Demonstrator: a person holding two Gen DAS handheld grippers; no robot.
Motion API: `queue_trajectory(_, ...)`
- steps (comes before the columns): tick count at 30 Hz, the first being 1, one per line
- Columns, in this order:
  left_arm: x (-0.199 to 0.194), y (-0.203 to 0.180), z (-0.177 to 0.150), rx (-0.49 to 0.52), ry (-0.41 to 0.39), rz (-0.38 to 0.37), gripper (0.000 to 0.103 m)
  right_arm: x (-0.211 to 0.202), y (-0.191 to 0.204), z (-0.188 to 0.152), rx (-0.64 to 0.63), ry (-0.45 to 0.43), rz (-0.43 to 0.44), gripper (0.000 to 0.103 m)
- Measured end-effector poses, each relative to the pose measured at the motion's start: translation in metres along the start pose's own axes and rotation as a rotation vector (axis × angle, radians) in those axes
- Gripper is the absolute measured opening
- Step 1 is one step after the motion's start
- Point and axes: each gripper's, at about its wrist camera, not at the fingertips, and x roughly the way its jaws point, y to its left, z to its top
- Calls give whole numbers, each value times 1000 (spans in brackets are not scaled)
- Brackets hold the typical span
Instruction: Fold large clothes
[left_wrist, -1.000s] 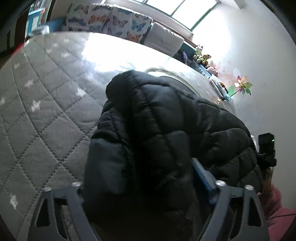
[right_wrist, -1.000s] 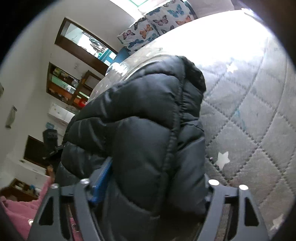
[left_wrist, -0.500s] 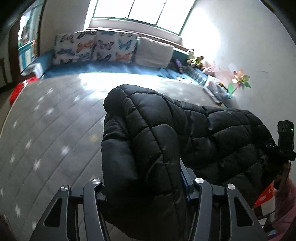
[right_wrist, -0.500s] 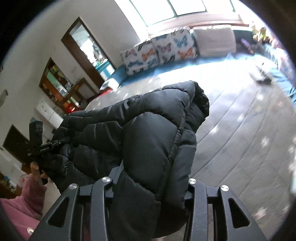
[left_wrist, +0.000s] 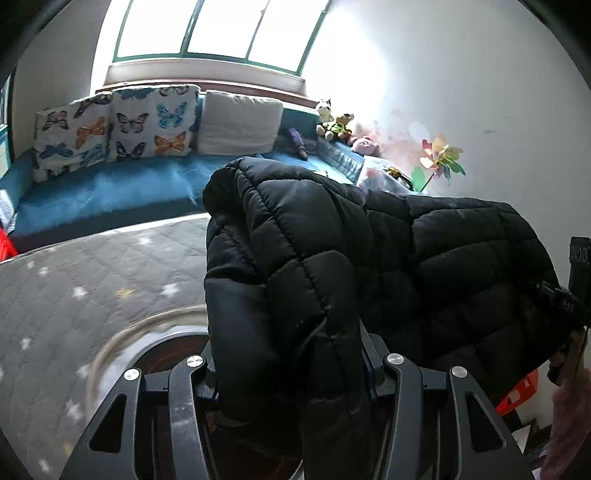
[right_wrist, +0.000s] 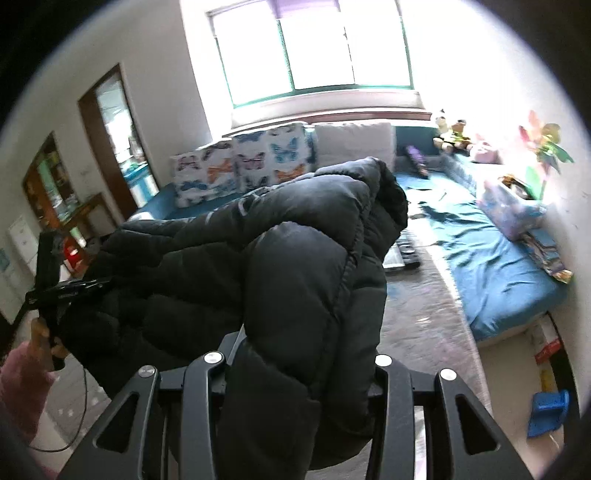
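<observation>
Both jaws clamp black puffer jacket (left_wrist: 332, 266); no legible writing.

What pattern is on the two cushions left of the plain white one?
Multicoloured butterflies on white, on the two butterfly-print cushions; clearest in the left wrist view.

Jacket (left_wrist: 369, 266) hangs between left tool (left_wrist: 291, 373) and right tool (right_wrist: 299, 373), above quilted mat (left_wrist: 74, 295); cushions (left_wrist: 147, 125) behind

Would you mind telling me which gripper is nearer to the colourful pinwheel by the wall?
Right. The right gripper holds the black jacket at the end toward the pinwheel; the left gripper holds its opposite end, farther away.
</observation>
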Motion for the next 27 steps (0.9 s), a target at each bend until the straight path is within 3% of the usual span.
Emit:
queue_trajectory(5,79,-14,7,-3,124,48,55,49,-36,-26,84,106,-50,45)
queue_trajectory(7,97,-10,-2,3,170,75,56,73,-48,-41,103,160,-81,49)
queue_trajectory(11,118,-1,-3,-28,200,97,72,98,-68,-60,133,225,-120,60)
queue_trajectory(14,127,-6,4,-14,207,152,84,99,-72,-60,150,231,-118,65)
queue_trajectory(17,126,-2,-4,25,199,189,88,96,-76,-52,147,240,-126,68)
queue_trajectory(21,119,10,-21,61,188,233,90,87,-74,-45,132,235,-185,69)
queue_trajectory(27,91,-11,-31,187,126,350,91,62,-62,-43,53,207,-332,69)
